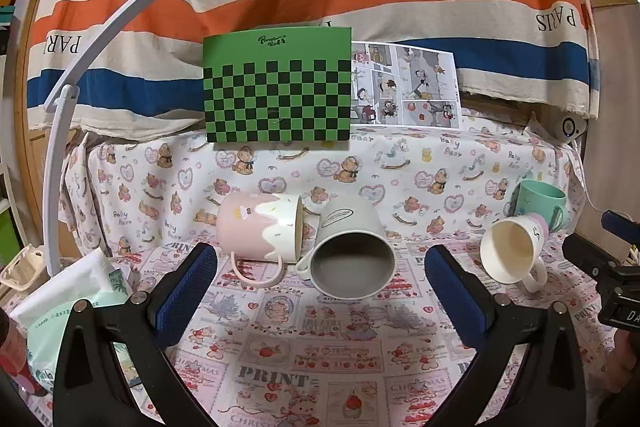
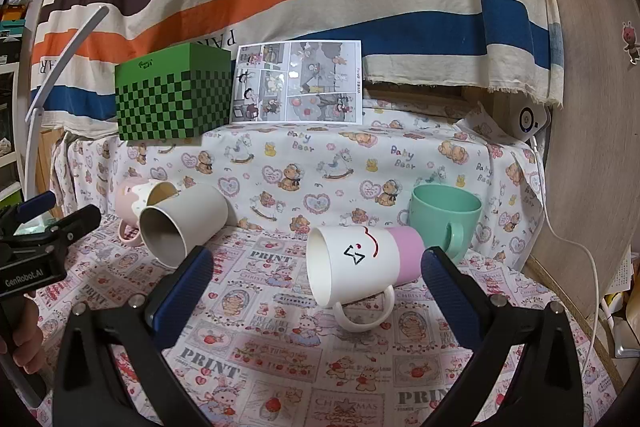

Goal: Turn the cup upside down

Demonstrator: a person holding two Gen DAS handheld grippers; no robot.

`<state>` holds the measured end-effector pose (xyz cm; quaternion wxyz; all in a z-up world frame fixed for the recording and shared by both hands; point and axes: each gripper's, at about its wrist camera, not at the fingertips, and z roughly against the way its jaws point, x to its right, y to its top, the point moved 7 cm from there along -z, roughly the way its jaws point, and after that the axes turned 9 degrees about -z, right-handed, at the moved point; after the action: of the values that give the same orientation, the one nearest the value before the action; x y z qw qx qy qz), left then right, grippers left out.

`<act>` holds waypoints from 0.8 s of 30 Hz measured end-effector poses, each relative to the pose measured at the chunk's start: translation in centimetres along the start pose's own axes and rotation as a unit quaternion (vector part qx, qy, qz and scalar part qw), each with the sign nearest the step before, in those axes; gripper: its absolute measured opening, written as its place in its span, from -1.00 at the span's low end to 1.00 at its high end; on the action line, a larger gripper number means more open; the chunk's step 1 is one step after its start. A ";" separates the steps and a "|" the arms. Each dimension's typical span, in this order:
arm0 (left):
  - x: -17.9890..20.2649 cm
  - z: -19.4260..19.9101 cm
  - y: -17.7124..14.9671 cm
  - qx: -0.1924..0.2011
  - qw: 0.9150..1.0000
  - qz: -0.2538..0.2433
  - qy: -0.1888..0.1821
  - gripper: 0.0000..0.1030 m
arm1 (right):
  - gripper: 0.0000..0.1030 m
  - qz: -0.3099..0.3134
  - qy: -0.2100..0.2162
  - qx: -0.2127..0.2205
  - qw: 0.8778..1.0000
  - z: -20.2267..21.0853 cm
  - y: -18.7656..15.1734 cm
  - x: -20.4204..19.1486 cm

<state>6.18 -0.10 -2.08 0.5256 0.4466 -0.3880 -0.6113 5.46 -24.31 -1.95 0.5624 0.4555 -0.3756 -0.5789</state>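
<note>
Several cups are on the printed tablecloth. A grey cup (image 1: pixel 352 251) lies on its side with its mouth toward me, straight ahead of my open, empty left gripper (image 1: pixel 320 283). A pink and white cup (image 1: pixel 260 231) lies on its side to its left, touching it. A white and lilac cup (image 2: pixel 360 263) lies on its side between the fingers of my open, empty right gripper (image 2: pixel 316 287), handle down; it also shows in the left wrist view (image 1: pixel 512 251). A mint green cup (image 2: pixel 446 219) stands upright behind it.
A green checkered box (image 1: pixel 278 87) and a comic sheet (image 2: pixel 298 83) stand on a raised shelf at the back. A white lamp arm (image 1: pixel 64 123) rises at the left. A tissue pack (image 1: pixel 76 291) lies at the left. A white cable (image 2: pixel 592 267) runs down the right.
</note>
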 end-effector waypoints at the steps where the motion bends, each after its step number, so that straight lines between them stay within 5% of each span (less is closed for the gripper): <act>1: 0.0 0.0 0.0 0.000 1.000 0.000 0.001 1.00 | 1.00 0.000 0.000 0.000 1.000 0.0 0.0 0.0; 24: 0.3 -0.1 0.1 0.001 1.000 -0.002 -0.019 1.00 | 1.00 -0.001 -0.001 -0.001 1.000 0.0 -0.1 0.1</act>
<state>6.26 -0.46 -2.08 0.5160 0.4361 -0.3976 -0.6208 5.44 -24.37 -2.01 0.5617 0.4549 -0.3754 -0.5802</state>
